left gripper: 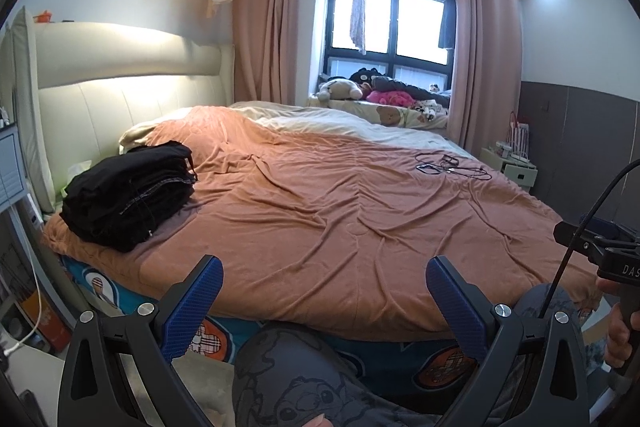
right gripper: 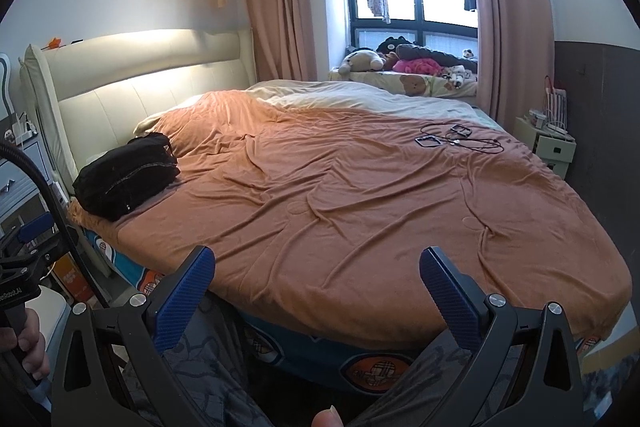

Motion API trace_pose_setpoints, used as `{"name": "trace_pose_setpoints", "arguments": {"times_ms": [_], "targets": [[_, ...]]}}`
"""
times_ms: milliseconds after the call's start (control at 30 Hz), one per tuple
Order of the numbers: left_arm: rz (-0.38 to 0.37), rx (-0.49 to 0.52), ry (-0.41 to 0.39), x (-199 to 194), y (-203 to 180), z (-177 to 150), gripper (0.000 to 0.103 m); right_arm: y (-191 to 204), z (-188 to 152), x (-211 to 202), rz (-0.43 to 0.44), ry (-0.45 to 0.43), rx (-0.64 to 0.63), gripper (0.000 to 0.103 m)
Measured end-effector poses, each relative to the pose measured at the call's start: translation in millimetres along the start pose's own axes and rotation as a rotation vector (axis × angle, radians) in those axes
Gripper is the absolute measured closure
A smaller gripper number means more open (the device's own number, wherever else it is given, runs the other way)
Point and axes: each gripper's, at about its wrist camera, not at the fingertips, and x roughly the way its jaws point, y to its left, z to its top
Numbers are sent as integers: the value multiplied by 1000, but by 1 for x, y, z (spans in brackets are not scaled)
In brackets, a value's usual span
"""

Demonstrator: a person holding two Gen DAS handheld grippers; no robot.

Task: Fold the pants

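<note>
Both claws sit idle at the foot edge of the bed, and neither holds anything: my left claw (left gripper: 322,285) has its blue ribbed fingers (left gripper: 194,301) spread wide apart, and my right claw (right gripper: 318,277) is spread just as wide, with only the rumpled orange-brown blanket (left gripper: 340,211) between and beyond the tips. The thing I am after, the stack of black folded pants with pale stitched seams (left gripper: 128,191), lies well ahead and off to the left of the left claw, near the cream padded headboard (left gripper: 132,99); from the right claw it is further still, far ahead and to the left (right gripper: 126,173). I judge the step in hand to be fetching one garment from that stack, and I cannot tell from here where one pair ends and the next begins. To do it well, I would bring the left claw in low over the blanket, close on the top layer alone at an exposed edge, and lift slowly so the layers beneath stay put. The broad stretch of blanket straight ahead of both claws looks like the best place to spread it. A tangle of thin black cables with small devices (left gripper: 452,165) lies ahead and to the right, so I would lay the pants short of it.
</note>
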Motion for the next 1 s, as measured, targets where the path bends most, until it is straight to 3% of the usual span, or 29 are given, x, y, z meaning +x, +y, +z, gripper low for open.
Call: {"name": "trace_pose_setpoints", "arguments": {"times_ms": [1000], "targets": [[16, -12, -1, 1, 0, 0, 1, -10, 0, 1, -6, 0, -8, 0]]}}
